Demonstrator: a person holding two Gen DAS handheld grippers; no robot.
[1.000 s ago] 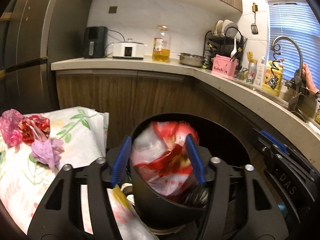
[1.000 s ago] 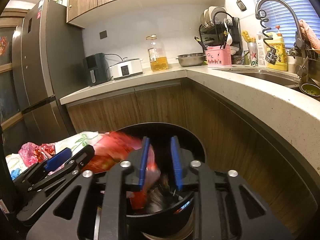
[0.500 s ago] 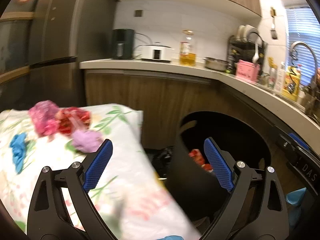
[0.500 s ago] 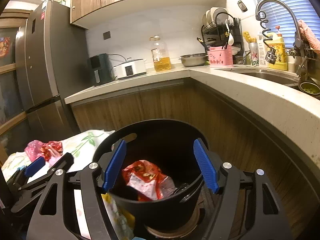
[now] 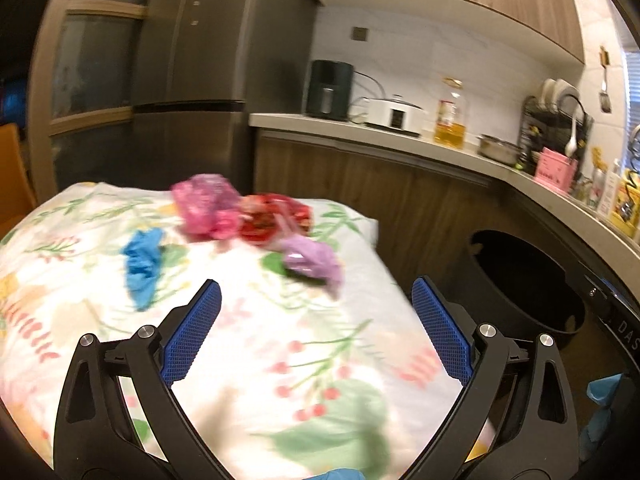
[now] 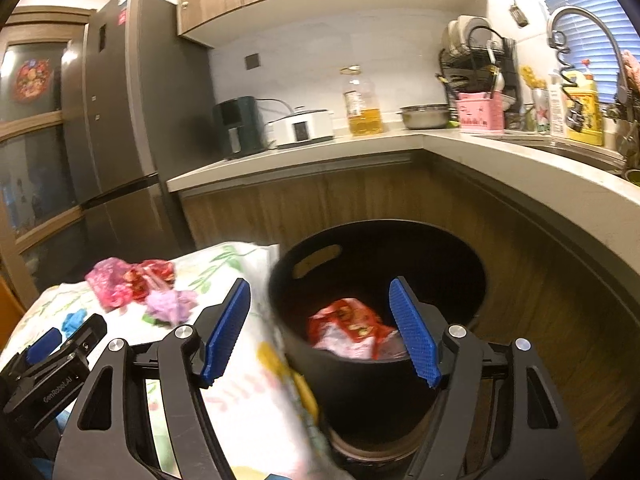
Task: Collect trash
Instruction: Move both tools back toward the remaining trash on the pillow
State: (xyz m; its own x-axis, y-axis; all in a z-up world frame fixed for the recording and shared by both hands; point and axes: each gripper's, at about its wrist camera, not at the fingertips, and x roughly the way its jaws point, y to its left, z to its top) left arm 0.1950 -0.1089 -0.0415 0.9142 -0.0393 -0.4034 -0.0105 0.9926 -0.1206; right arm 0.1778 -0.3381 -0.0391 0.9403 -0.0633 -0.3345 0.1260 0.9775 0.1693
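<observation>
Left gripper point(image 5: 316, 330) jaws spread wide and empty above floral tablecloth point(image 5: 248, 344), right gripper point(image 6: 320, 334) likewise agape over round black plastic bin point(image 6: 452, 248) — crumpled red-and-white wrapper point(image 6: 352, 330) inside, pink point(image 5: 206, 206), red point(image 5: 272, 216), purple point(image 5: 312, 258), blue point(image 5: 144, 258) crumpled scraps on cloth.

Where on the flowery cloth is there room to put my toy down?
The near part of the floral cloth, between the open left gripper and the trash, is bare. Farther back it is crowded: blue wrapper, pink wrapper, red wrapper, purple wrapper. The black bin already holds a red packet.
</observation>
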